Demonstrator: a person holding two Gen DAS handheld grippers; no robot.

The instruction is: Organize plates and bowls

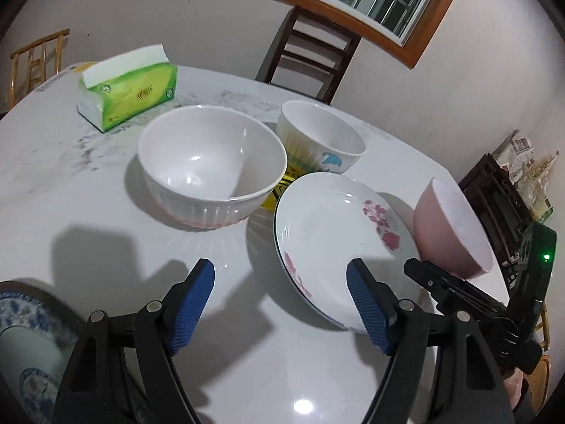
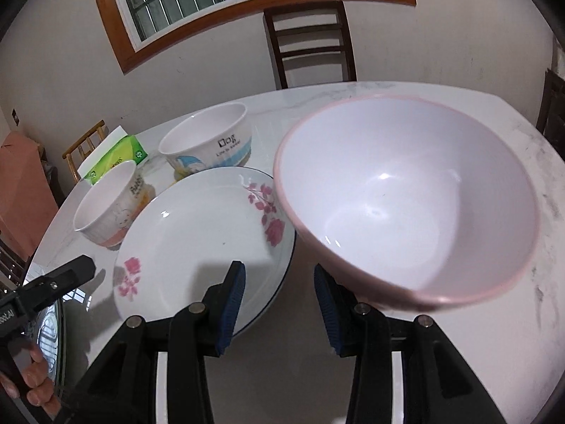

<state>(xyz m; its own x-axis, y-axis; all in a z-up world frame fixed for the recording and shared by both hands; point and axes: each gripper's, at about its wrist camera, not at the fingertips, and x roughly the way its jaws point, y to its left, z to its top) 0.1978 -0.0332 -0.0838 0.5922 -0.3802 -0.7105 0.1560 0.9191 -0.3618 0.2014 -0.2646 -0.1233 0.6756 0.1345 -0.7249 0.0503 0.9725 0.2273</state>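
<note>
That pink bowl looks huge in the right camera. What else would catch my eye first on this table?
The glossy pink plastic bowl with a white inside fills the right wrist view, tilted, just beyond the right gripper, whose jaws stand apart. Beside it on the white marble table lies a white plate with pink flowers, in front of the open left gripper. Farther back stands a green tissue pack.

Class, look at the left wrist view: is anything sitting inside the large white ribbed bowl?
No. The large white ribbed bowl shows only its bare glossy inside, with light reflections and nothing in it.
</note>
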